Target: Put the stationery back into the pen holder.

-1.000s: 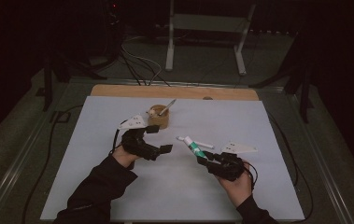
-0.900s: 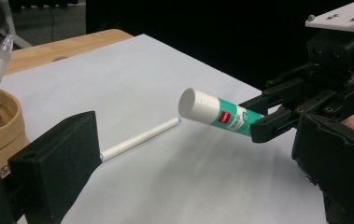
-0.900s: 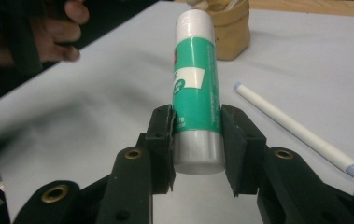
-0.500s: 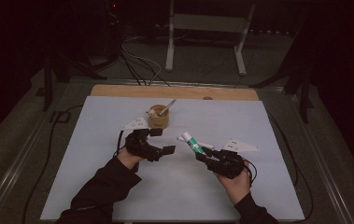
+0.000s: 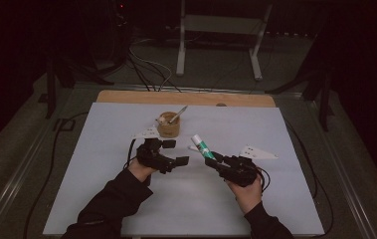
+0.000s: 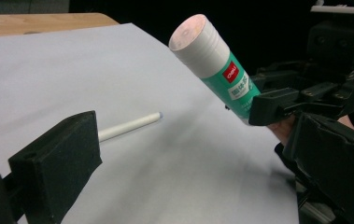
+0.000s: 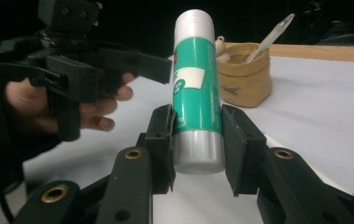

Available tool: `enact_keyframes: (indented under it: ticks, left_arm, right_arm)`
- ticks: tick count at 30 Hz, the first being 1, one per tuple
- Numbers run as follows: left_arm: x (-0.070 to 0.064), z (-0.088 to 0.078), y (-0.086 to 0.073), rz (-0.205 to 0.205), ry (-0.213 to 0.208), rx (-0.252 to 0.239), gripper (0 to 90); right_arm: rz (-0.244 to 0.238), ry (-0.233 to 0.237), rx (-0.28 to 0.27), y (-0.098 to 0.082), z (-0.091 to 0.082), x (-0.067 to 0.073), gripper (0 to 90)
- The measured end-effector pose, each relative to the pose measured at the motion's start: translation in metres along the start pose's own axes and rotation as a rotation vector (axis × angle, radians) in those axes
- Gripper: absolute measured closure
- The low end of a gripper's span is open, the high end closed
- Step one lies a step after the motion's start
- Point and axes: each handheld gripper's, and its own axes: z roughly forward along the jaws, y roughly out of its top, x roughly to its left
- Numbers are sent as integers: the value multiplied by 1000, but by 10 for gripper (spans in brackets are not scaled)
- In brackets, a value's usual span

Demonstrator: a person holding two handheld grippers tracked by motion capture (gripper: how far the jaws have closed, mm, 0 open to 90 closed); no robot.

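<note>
A glue stick (image 7: 194,88) with a green label and white cap stands upright between the jaws of my right gripper (image 7: 198,128), which is shut on its lower end. In the high view the glue stick (image 5: 201,146) tilts up and to the left from the right gripper (image 5: 216,158). My left gripper (image 5: 175,152) hovers just to its left, jaws wide open and nothing between them. From the left gripper view (image 6: 188,154) the stick's cap end (image 6: 202,44) points toward it, a short way off.
A small brown cup (image 5: 168,128) with a clear spoon (image 7: 272,32) in it stands behind the grippers on the white sheet (image 5: 101,164). A thin white stick (image 6: 128,126) lies flat on the sheet beneath the glue stick. A wooden board edge (image 5: 186,97) runs along the back.
My left gripper has drifted slightly right, closer to the glue stick. The right gripper and the stick have stayed nearly in place.
</note>
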Motion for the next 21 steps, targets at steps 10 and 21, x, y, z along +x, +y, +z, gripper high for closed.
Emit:
enact_keyframes:
  ticks: [10,21]
  left_arm:
    - [4,5,-3,-192,-85,-95,50]
    - [11,12,-6,-373,-97,-150,317]
  right_arm:
    - [-32,33,8,-6,5,8,659]
    - [-64,45,14,-6,9,13,659]
